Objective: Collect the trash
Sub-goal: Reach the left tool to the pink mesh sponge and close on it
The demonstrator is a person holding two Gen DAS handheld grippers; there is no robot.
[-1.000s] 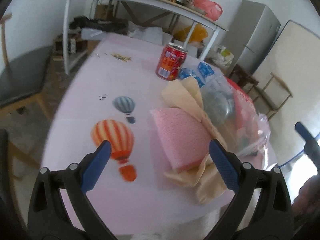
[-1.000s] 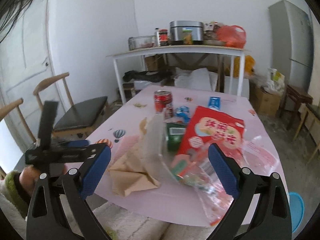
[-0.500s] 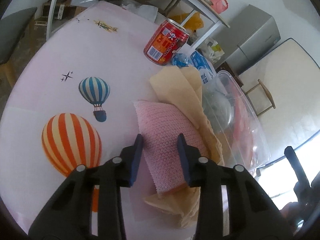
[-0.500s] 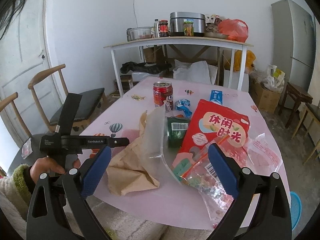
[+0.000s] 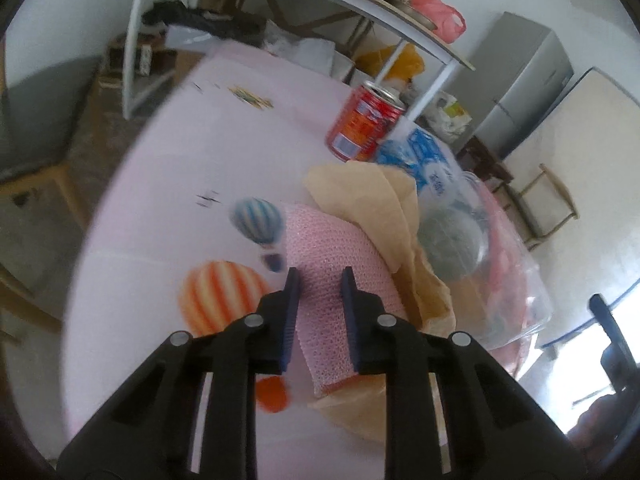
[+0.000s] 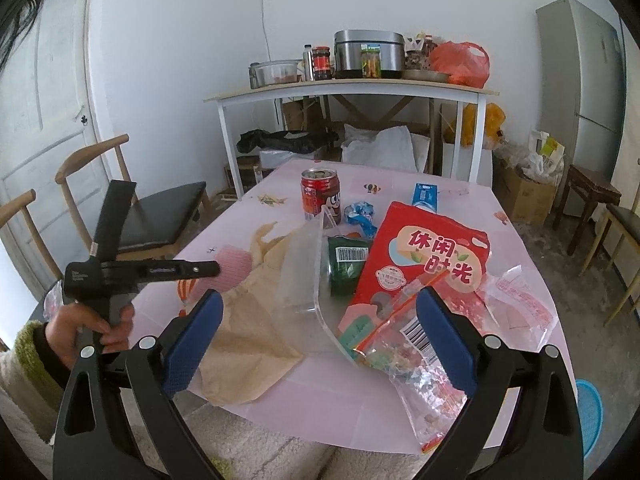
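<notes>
The left gripper (image 5: pixel 319 292) is closing its jaws on the pink foam sheet (image 5: pixel 340 280), which is bulging up between the blue pads; whether both pads are already pressing it I cannot tell. The right gripper (image 6: pixel 320 340) is hovering with jaws wide apart and nothing between them. The foam is lying on the pink table (image 6: pixel 248 208), resting on crumpled brown paper (image 6: pixel 248 344). Beside the foam, a clear plastic container (image 6: pixel 308 280) is touching the paper. Beyond it, a red snack bag (image 6: pixel 424 264) is lying flat. Farther from the foam, a red can (image 6: pixel 320 196) is standing upright.
</notes>
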